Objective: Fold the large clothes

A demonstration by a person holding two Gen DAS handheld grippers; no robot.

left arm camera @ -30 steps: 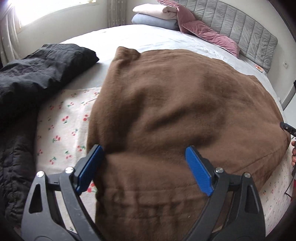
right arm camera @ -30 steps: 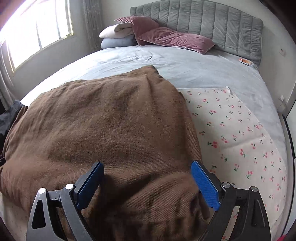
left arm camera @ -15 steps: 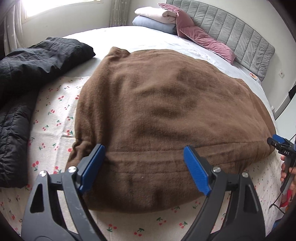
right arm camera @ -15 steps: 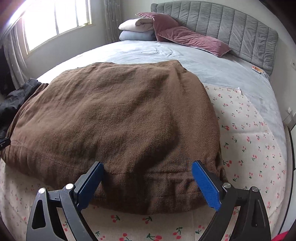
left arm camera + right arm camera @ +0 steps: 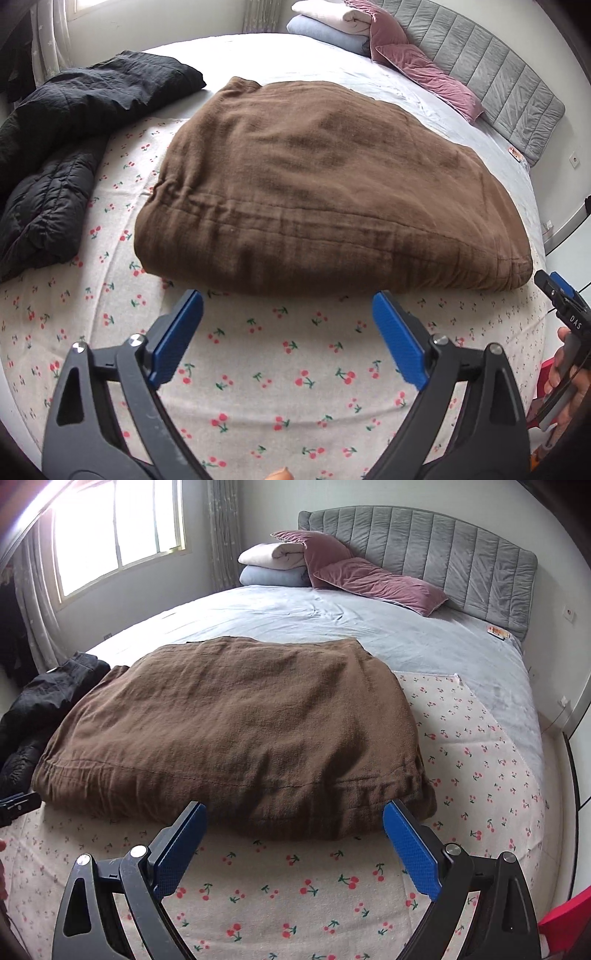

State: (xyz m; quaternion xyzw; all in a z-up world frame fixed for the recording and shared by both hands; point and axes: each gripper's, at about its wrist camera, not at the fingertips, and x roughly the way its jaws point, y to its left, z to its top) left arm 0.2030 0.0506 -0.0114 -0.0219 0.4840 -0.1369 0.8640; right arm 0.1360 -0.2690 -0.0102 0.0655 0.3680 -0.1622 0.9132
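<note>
A brown garment (image 5: 314, 192) lies folded into a thick rectangle on the cherry-print sheet (image 5: 280, 373); the right wrist view shows it too (image 5: 236, 731). My left gripper (image 5: 287, 299) hovers just in front of its near edge, jaws opening, with nothing between them. My right gripper (image 5: 295, 808) is open and empty, also just short of the near edge, toward the garment's right corner. Its tip shows in a hand at the right rim of the left wrist view (image 5: 554, 291).
A black padded jacket (image 5: 74, 140) lies crumpled left of the brown garment. Pink pillows (image 5: 369, 579) and folded blankets (image 5: 273, 565) sit by the grey headboard (image 5: 443, 542). Grey bedding (image 5: 332, 616) stretches behind the garment. A red object (image 5: 565, 923) shows at lower right.
Both grippers have pulled back from over the brown garment toward the foot of the bed, so its near edge now lies beyond the fingertips. The garment lies still.
</note>
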